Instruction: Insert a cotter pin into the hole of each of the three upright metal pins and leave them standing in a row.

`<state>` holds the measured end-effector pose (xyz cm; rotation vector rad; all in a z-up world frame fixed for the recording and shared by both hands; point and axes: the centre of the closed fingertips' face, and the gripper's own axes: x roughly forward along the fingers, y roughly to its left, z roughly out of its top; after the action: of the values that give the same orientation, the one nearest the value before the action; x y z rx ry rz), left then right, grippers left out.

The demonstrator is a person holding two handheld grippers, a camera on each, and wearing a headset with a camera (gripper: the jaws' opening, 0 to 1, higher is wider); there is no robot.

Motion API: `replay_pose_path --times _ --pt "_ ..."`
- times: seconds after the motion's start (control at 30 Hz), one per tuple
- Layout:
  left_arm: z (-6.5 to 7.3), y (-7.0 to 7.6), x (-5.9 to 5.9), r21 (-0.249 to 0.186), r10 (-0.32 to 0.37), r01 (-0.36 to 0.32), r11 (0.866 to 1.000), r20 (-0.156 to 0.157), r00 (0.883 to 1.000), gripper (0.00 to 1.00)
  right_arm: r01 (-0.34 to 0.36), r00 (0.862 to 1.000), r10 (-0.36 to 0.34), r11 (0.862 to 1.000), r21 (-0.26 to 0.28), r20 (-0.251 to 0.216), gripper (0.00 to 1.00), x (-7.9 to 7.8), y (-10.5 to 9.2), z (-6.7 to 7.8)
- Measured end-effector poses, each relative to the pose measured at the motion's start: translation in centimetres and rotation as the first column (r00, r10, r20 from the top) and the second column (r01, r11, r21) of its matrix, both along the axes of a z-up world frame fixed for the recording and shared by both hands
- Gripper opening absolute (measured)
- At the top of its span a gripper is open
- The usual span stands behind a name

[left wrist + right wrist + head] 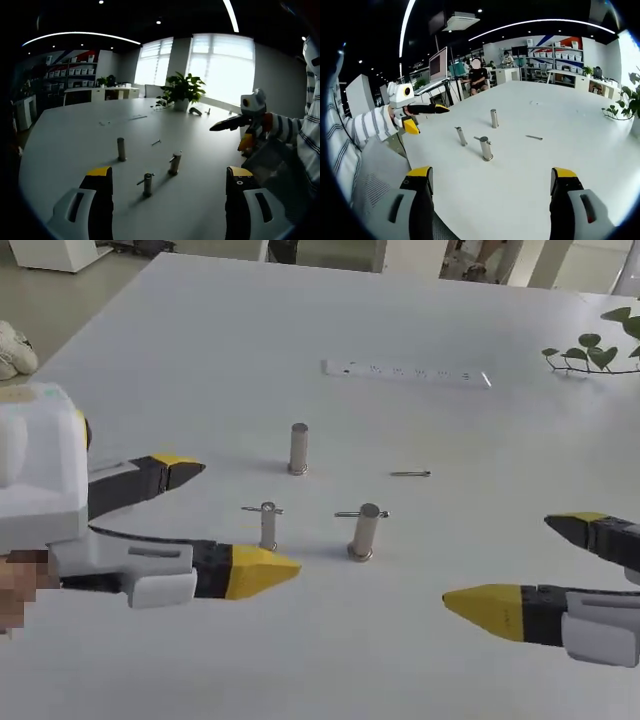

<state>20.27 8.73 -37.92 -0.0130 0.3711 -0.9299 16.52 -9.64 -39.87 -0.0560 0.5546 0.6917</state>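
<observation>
Looking down on white table [200, 340]. Holding left gripper [240, 518] lower left and right gripper [500, 560] lower right, both with jaws apart. Standing mid-frame: 3 metal pins [298, 448], front 2 carrying cotter pins [262, 509]. Lying just right of center: 1 loose cotter pin [410, 474].

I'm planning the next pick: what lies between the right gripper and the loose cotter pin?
Nothing: the head view shows bare table between the right gripper and the loose cotter pin.
</observation>
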Motion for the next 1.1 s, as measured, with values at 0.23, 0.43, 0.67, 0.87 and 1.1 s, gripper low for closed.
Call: replay_pose_path --times 0.23,0.43,0.67,0.87,1.1 --pt "0.9 -0.5 3.3 0.044 -0.019 0.017 0.999 0.038 0.999 0.92 0.024 0.999 -0.025 1.0 -0.02 -0.029 0.95 -0.8 -1.0 -0.6" --pt "0.9 -1.0 5.8 0.05 -0.031 0.03 0.998 0.017 0.999 0.9 0.046 0.999 -0.046 0.999 -0.011 -0.018 0.95 -1.2 -1.3 -0.2" --pt "0.6 -1.6 8.7 0.094 -0.039 0.037 0.995 0.014 0.999 0.9 0.037 0.999 -0.038 0.999 -0.034 -0.005 0.95 -1.2 -1.7 -0.1" --pt "-0.3 -2.8 10.4 0.111 -0.076 0.076 0.991 -0.004 0.997 0.79 0.041 0.999 -0.042 0.999 -0.035 -0.011 0.94 -1.0 -2.1 0.0" --pt "-2.5 -3.3 12.2 0.149 -0.09 0.093 0.984 -0.03 0.996 0.78 0.062 0.998 -0.062 0.998 -0.035 -0.023 0.93 -0.7 -2.8 0.0"
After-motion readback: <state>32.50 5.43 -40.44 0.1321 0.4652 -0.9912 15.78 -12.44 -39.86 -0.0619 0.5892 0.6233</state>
